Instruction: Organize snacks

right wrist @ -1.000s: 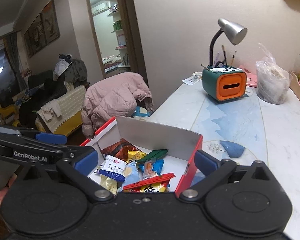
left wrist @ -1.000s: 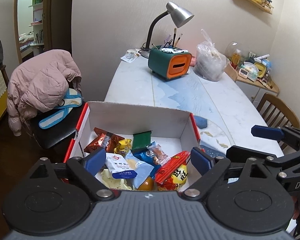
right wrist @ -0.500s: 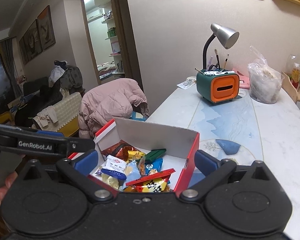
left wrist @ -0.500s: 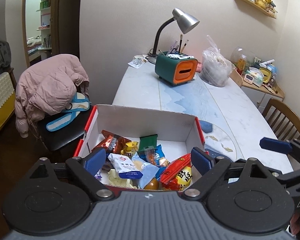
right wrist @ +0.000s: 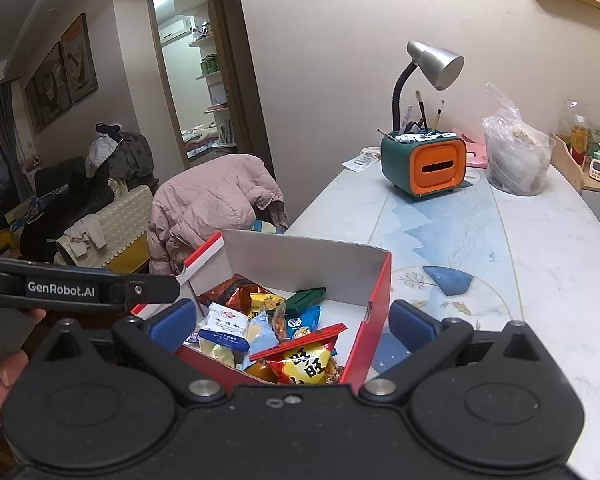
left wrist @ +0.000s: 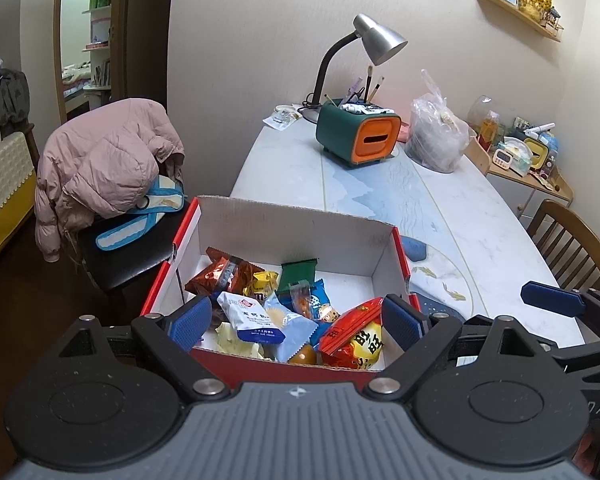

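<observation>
I see the pale marble-patterned surface (left wrist: 440, 216) bare of loose snacks. At its near left corner sits the red-sided, white-lined cardboard box (left wrist: 296, 224), and the mixed foil and plastic snack packets (left wrist: 284, 304) lie heaped inside it, unsorted. So gathering looks settled; any tidier arrangement I can't judge. My left gripper (left wrist: 296, 322) and right gripper (right wrist: 292, 326) both hover spread wide, holding nothing.

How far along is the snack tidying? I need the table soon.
Done: the snacks, like the red packet and white-blue packet, lie in the red box. In hand: nothing; left gripper and right gripper are open. Left: no loose snacks visible on the table.
</observation>
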`<state>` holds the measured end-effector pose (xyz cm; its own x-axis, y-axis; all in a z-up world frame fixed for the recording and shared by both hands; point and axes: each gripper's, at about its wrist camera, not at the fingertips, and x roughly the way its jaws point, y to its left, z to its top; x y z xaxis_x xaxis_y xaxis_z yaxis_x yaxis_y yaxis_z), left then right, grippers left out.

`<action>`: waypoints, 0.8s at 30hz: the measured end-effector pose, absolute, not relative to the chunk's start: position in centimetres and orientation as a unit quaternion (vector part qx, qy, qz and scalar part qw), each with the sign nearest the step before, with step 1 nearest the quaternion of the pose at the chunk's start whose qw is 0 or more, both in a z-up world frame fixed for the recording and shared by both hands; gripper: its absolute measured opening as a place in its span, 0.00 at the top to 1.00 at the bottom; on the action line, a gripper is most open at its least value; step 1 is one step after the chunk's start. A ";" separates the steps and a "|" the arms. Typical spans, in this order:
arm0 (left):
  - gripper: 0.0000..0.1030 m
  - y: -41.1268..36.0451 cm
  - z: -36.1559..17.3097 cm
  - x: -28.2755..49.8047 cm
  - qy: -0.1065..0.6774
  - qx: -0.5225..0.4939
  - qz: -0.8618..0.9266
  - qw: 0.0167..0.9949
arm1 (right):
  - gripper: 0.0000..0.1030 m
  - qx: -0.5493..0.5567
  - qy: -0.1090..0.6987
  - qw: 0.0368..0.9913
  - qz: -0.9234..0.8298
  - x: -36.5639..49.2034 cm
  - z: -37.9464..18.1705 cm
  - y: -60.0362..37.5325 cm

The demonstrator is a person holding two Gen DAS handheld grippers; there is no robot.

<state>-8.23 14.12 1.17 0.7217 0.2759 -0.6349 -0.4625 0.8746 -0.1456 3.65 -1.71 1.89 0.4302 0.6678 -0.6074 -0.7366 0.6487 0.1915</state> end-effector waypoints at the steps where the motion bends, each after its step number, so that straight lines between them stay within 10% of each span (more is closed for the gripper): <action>1: 0.10 14.0 1.1 -8.2 0.314 -0.148 0.202 0.916 | 0.00 -0.051 0.335 0.844 0.415 3.6 1.9 -1.7; 24: 0.10 13.2 1.0 -8.8 0.316 -0.142 0.199 0.916 | 0.00 -0.042 0.324 0.861 0.391 3.1 2.1 -2.4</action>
